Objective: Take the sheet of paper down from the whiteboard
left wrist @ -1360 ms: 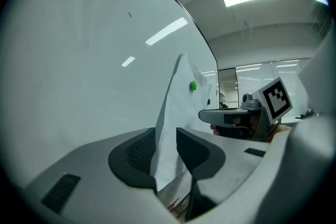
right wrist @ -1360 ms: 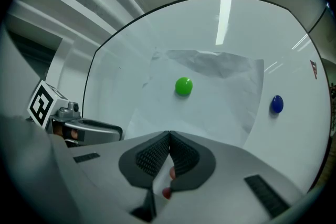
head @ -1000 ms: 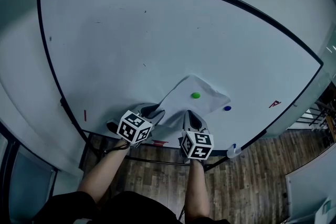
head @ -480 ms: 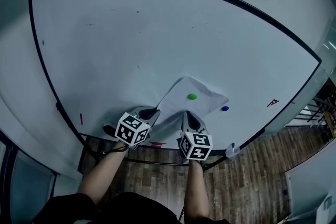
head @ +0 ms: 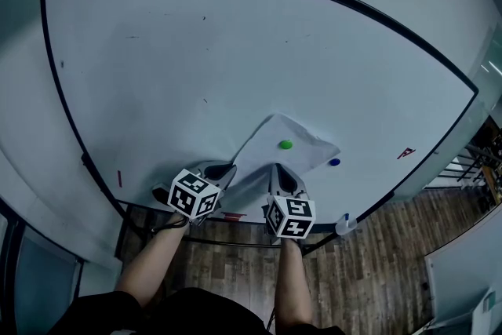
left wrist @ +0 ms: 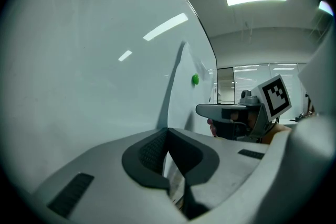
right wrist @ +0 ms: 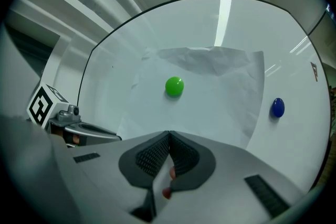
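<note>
A white sheet of paper hangs on the whiteboard, pinned by a green magnet near its middle. Its lower part is lifted off the board and creased. A blue magnet sits on the bare board just right of the sheet. My left gripper is shut on the sheet's lower left edge; the paper runs into its closed pads. My right gripper is shut on the sheet's bottom edge below the green magnet. In the right gripper view the paper spreads above the closed pads.
A narrow tray runs along the board's bottom frame, with a red item and a small white bottle on it. Small red marks are on the board. Wood floor lies below.
The head view has shifted slightly. Both grippers keep their hold on the sheet in the same places, and the green magnet still pins it.
</note>
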A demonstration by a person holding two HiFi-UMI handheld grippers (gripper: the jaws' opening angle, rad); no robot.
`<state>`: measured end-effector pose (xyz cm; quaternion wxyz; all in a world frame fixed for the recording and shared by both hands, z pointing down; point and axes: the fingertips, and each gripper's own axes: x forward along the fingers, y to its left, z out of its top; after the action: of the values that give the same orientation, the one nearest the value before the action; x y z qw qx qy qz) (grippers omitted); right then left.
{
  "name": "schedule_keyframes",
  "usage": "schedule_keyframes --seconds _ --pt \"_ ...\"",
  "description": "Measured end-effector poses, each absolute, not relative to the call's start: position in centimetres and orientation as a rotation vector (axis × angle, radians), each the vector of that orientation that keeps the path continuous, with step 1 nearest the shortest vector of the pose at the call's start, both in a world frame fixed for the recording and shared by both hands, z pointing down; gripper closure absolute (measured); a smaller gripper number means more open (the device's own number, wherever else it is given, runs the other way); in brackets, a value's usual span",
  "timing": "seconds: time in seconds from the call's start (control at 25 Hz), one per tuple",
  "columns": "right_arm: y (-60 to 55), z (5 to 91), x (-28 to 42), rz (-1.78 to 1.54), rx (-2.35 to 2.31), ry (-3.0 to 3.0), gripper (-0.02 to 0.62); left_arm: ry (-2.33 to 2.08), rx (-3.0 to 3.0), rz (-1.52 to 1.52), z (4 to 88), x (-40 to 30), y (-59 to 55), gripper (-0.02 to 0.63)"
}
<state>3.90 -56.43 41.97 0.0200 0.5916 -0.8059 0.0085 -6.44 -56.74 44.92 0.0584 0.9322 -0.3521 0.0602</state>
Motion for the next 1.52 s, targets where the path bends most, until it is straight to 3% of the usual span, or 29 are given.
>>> schedule_keyframes --seconds 0.52,0.56,0.64,0.72,1.52 --pt "-55.7 38.1 3.8 -0.147 1.868 -2.49 0.566 -1.06 2.824 0.177 44.7 -6.7 -56.5 0.584" --pt "-55.7 37.8 3.9 -0.144 1.876 -2.493 0.559 -1.063 2.825 0.175 44.7 -6.7 -56.5 0.584" --pt "-55.8 36.9 4.0 -0.164 1.883 -2.502 0.482 -1.066 2.826 0.172 44.6 -6.8 -56.5 0.584" --pt "-55.9 36.1 4.0 -0.203 1.898 -2.494 0.463 -1.066 2.825 0.168 44.6 -6.8 -56.4 0.584" --pt "-56.6 34.0 3.9 -0.344 2.103 -2.323 0.463 -1.072 2.823 0.143 44.6 -6.8 -56.8 0.584"
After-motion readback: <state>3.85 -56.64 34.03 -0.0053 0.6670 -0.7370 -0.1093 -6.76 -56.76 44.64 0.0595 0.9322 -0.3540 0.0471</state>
